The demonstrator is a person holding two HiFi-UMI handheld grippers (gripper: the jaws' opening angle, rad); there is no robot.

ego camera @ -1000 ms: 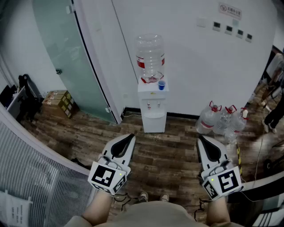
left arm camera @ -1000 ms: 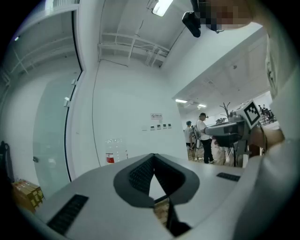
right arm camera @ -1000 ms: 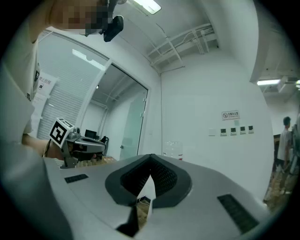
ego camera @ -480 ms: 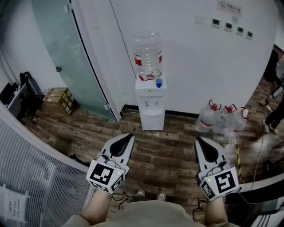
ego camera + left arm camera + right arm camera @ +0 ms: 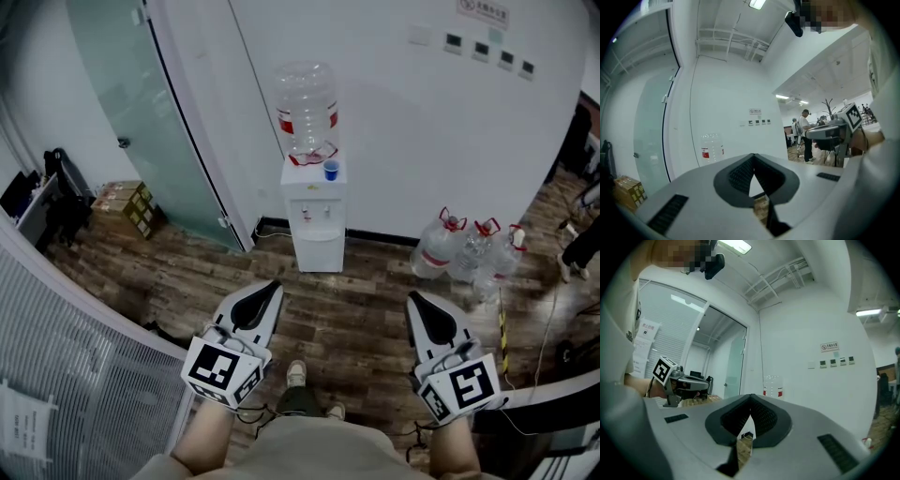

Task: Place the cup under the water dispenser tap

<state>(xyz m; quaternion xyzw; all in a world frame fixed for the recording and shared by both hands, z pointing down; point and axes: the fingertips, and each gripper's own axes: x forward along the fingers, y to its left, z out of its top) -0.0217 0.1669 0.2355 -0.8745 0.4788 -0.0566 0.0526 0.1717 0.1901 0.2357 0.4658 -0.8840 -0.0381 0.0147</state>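
Cup (image 5: 331, 170) well apart from jaws

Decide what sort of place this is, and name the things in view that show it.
Probably an office or similar workplace: a water dispenser, spare water jugs on the floor nearby, and a glass partition door.

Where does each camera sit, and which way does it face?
Head view: on the person's head, steeply down at water dispenser and floor; left claw, right claw, forearms show.
Left gripper view: on left claw, level toward the wall; right claw shows.
Right gripper view: on right claw, level toward the wall; left claw shows.
All share the water bottle.
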